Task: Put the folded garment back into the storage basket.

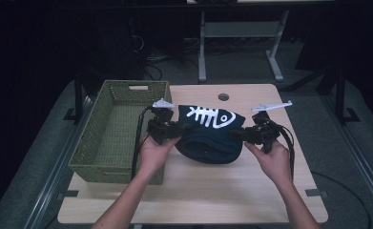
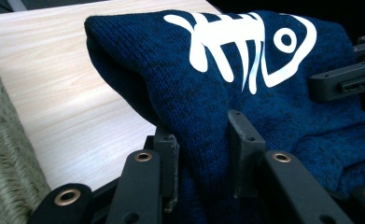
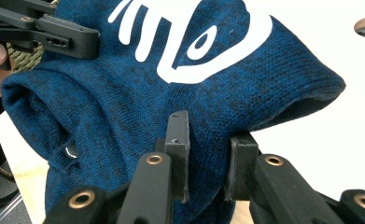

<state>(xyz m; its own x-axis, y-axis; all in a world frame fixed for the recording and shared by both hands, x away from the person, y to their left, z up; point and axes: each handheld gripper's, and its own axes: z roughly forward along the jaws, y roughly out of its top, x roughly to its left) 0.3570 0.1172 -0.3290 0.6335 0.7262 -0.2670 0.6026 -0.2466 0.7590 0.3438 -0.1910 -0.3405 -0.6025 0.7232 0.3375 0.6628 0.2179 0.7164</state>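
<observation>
A dark blue knitted garment (image 1: 208, 136) with a white fish-skeleton print (image 1: 210, 117) hangs bunched between the two grippers just above the table. My left gripper (image 1: 177, 130) is shut on its left edge, and in the left gripper view the blue knit (image 2: 203, 116) is pinched between the black pads (image 2: 245, 149). My right gripper (image 1: 239, 134) is shut on the right edge; the right gripper view has the folded knit (image 3: 138, 107) clamped between its pads (image 3: 178, 140). The other gripper's jaw (image 3: 54, 35) reaches in at the upper left there.
A green woven basket (image 1: 122, 131) stands at the table's left side, right beside my left hand. The light wooden table (image 1: 212, 191) has a round cable hole (image 1: 223, 97) near its far edge. Table legs and cables lie on the dark floor behind.
</observation>
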